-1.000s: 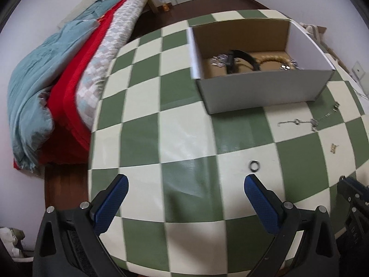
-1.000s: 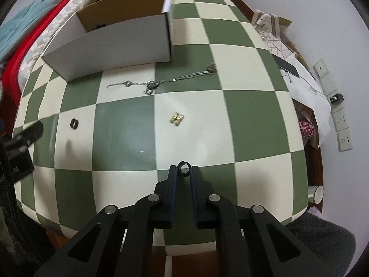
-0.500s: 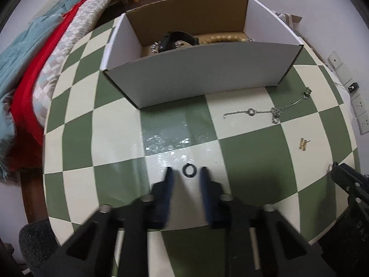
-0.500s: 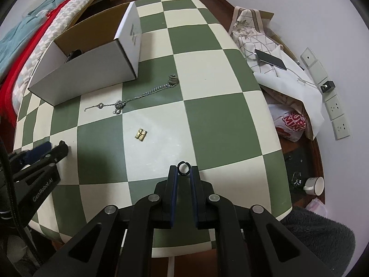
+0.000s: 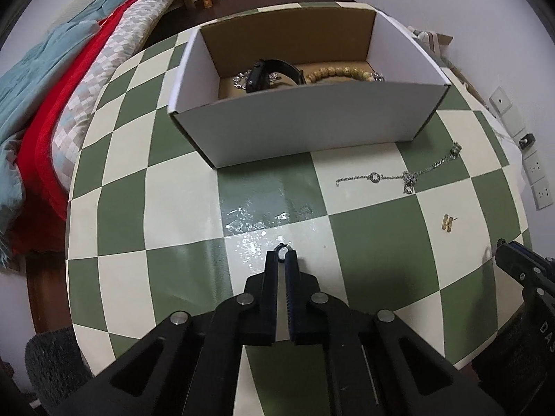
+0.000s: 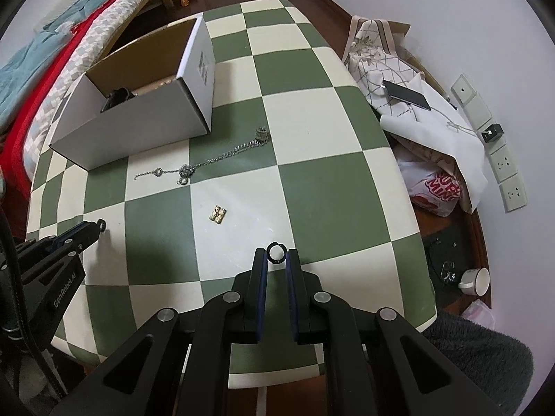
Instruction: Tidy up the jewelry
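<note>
My left gripper (image 5: pixel 285 254) is shut on a small black ring (image 5: pixel 281 246), pinched at its tips just above the checked table (image 5: pixel 374 228). From the right wrist view it enters at the left (image 6: pixel 99 226). My right gripper (image 6: pixel 276 256) is shut on a second black ring (image 6: pixel 276 243) and hovers over the table's near side. A white cardboard box (image 5: pixel 298 131) stands behind them, holding a black band, a beaded bracelet (image 5: pixel 333 71) and silver pieces. A silver chain (image 5: pixel 392 176) and a gold earring (image 5: pixel 448 222) lie loose on the table.
A bed with red and blue blankets (image 5: pixel 52 86) runs along the table's left side. Cloth bags with a phone (image 6: pixel 406 93) sit against the wall on the right, with a mug (image 6: pixel 475 280) on the floor below.
My left gripper went from wide open to shut, moving over the black ring on the table and pinching it. My right gripper kept its ring and shifted slightly.
</note>
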